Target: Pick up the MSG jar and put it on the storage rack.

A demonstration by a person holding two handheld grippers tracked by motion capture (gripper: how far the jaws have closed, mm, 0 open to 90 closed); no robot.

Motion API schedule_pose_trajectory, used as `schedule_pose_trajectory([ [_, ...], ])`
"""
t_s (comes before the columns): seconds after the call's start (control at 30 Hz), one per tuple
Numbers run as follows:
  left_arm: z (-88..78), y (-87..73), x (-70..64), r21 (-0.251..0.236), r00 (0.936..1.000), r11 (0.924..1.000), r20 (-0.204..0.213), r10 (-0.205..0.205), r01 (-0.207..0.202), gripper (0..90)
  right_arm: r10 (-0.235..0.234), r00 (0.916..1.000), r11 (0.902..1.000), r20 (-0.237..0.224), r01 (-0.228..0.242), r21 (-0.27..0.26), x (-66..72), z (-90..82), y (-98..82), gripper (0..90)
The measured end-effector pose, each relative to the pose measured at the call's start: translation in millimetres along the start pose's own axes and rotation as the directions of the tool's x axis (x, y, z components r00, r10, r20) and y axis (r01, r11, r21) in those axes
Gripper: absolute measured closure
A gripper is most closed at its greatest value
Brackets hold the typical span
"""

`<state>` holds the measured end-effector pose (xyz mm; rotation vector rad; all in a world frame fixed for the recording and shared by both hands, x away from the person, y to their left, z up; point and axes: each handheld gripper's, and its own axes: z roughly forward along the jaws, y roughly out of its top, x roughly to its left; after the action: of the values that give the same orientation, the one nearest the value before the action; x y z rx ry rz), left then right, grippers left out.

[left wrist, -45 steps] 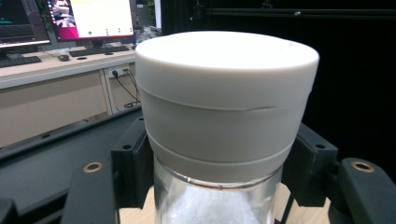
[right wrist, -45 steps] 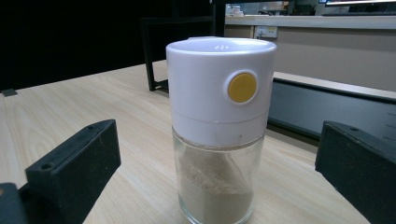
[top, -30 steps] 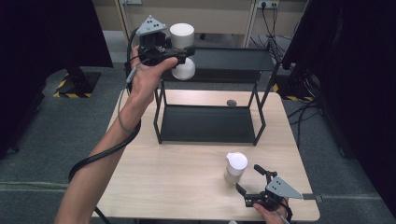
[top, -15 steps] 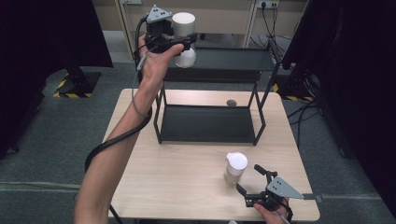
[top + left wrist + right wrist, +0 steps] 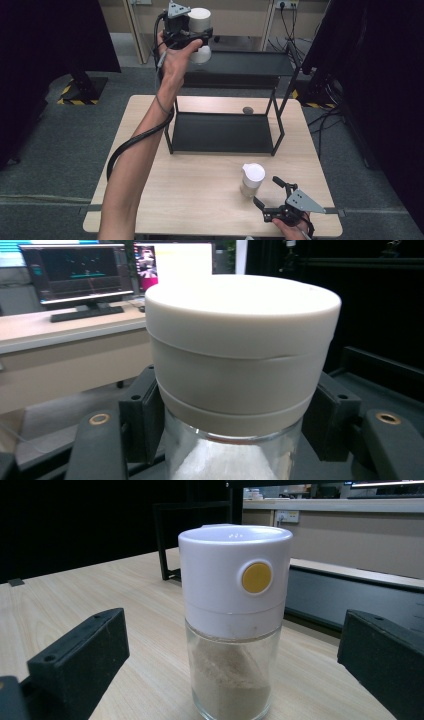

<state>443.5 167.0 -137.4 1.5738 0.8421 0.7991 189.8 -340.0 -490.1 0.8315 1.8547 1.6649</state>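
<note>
While your right gripper (image 5: 274, 198) rests at the lower right of the high view, low over the wooden table (image 5: 200, 200), its jaws stand spread with nothing pinched between them. Just beyond them, slightly up and left in that view, a glass shaker jar (image 5: 251, 180) stands upright on the tabletop; in the right gripper view this shaker jar (image 5: 234, 620) sits in the middle of the frame between the two black jaws but apart from both, with a white cap, a round yellow button on the cap's front and pale powder in the glass below. Farther up the high view, past the jar, a black two-tier rack (image 5: 225, 132) stands on the far half of the table, and a small dark object (image 5: 247, 110) lies on the tabletop behind its lower shelf. At the top centre of the high view, your left gripper (image 5: 197, 37) is raised at the left end of the rack's upper shelf and pinches a second jar (image 5: 200, 30) with a white lid. In the left gripper view that second jar (image 5: 240, 355) sits close to the lens, and the jaws press on either side just under the lid, where the glass begins.
</note>
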Motion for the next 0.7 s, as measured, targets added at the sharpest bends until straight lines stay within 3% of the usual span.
schedule_pose_trajectory([
  [0.07,2.1,-0.3,-1.4,0.009,0.9999,0.9999,-0.008,0.014,-0.014,35.1,0.001,1.0000,1.0000,-0.001,-0.001,0.000,-0.1,0.1,-0.3,0.4],
  [0.7,17.7,-19.3,0.0,0.000,0.9994,0.9997,-0.022,-0.026,0.026,35.1,0.000,0.9999,1.0000,-0.011,0.000,0.006,0.5,1.3,0.1,0.5],
])
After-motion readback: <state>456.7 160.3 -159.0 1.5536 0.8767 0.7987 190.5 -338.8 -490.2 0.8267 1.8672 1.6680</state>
